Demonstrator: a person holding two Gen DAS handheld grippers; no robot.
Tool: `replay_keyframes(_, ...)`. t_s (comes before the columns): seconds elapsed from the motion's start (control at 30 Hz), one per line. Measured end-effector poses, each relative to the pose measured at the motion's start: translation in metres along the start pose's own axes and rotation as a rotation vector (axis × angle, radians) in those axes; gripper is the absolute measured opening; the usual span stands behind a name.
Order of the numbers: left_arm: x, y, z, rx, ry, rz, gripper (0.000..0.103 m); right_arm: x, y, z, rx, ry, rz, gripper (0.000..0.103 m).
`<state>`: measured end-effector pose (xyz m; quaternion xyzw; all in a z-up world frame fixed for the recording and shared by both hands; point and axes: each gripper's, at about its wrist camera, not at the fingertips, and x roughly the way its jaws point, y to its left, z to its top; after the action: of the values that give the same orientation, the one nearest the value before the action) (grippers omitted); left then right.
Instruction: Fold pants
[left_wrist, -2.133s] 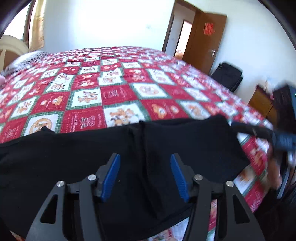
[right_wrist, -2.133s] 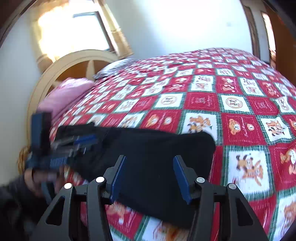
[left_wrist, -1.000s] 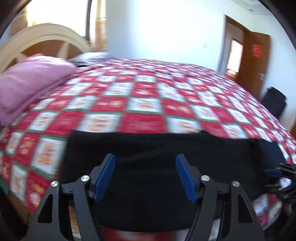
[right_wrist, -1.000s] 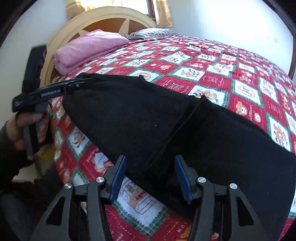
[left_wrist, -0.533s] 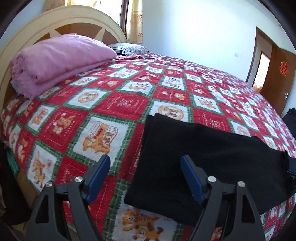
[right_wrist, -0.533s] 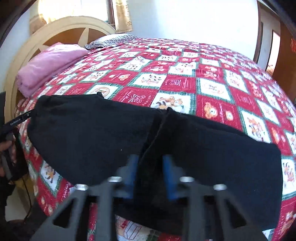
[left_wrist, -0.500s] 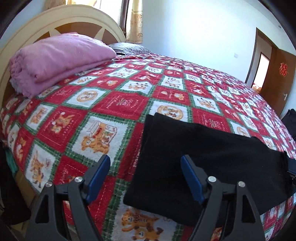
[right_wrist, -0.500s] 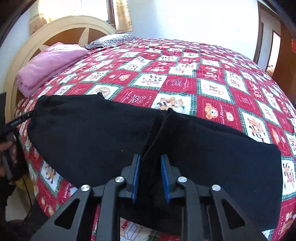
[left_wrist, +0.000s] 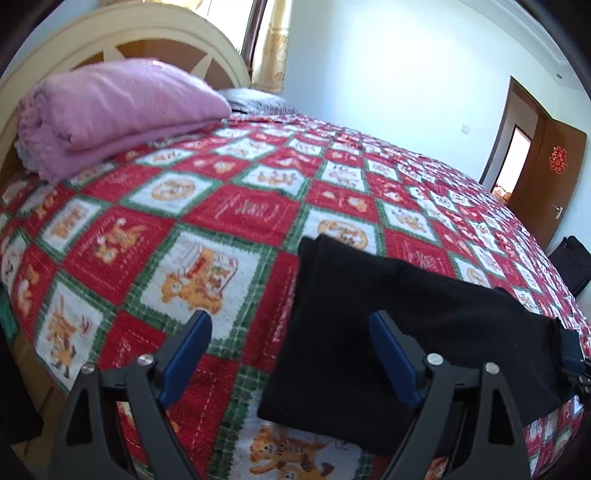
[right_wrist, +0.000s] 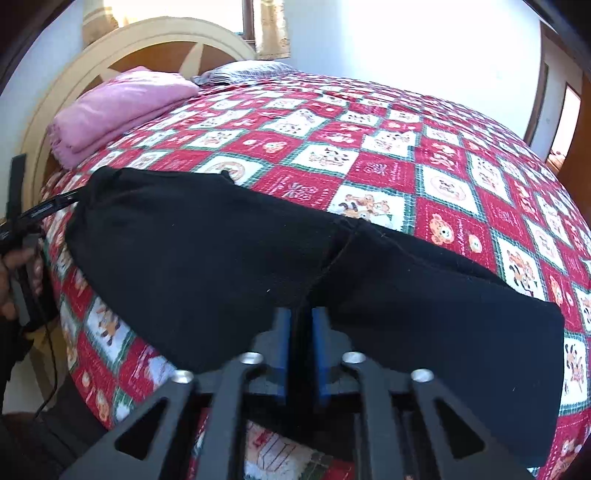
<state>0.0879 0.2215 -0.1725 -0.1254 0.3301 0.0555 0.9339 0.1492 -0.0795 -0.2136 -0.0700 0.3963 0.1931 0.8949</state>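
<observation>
Right wrist view: right tongs (right_wrist: 298, 349) pinch limp black pants (right_wrist: 221, 266) at the near edge; left tongs (left_wrist: 290, 363) gape, needing the pants' end corner.

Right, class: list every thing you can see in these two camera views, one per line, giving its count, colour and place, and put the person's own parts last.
pants: one, black, laid flat across the near edge of the bed.
quilt: one, red, white and green checks with cartoon animals, covering the bed.
blanket: one, pink, folded, by the headboard.
pillow: one, grey striped, beyond the blanket.
headboard: one, cream and brown, arched.
door: one, brown, open, far right.
bag: one, black, on the floor near the door.
left gripper: black with blue pads, open at the pants' end.
right gripper: black with blue pads, shut on the pants' near edge.
hand: one, holding the left gripper's handle.
</observation>
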Motion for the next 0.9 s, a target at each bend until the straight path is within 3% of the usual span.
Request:
replay_keyframes(0.07,0.000,0.004,0.001,-0.026,-0.007,-0.001,0.091,-0.009,-0.005,-0.009,0.020,-0.026,0.032,0.057)
replay_keyframes(0.2,0.002,0.009,0.001,-0.059,0.010,-0.057,0.088,-0.017,-0.015,-0.020,0.046,-0.067,0.037,0.057)
replay_keyframes(0.3,0.007,0.006,-0.002,-0.084,0.039,-0.124,0.076,-0.020,-0.024,-0.019,0.091,-0.087,0.026,0.057)
replay_keyframes(0.43,0.009,-0.013,-0.004,-0.005,0.046,-0.127,0.067,-0.021,-0.030,-0.019,0.120,-0.096,0.022,0.057)
replay_keyframes(0.53,0.014,-0.016,-0.007,0.022,0.040,-0.118,0.066,-0.016,-0.028,-0.021,0.122,-0.084,0.023,0.057)
replay_keyframes(0.7,0.004,-0.023,-0.002,0.035,0.036,-0.127,0.040,-0.016,-0.024,-0.024,0.096,-0.089,0.005,0.057)
replay_keyframes(0.77,0.002,-0.031,0.000,0.075,0.036,-0.124,0.040,-0.015,-0.025,-0.024,0.101,-0.089,0.008,0.057)
replay_keyframes(0.9,0.012,-0.020,-0.007,0.007,0.034,-0.140,0.046,-0.015,-0.024,-0.025,0.094,-0.090,0.004,0.058)
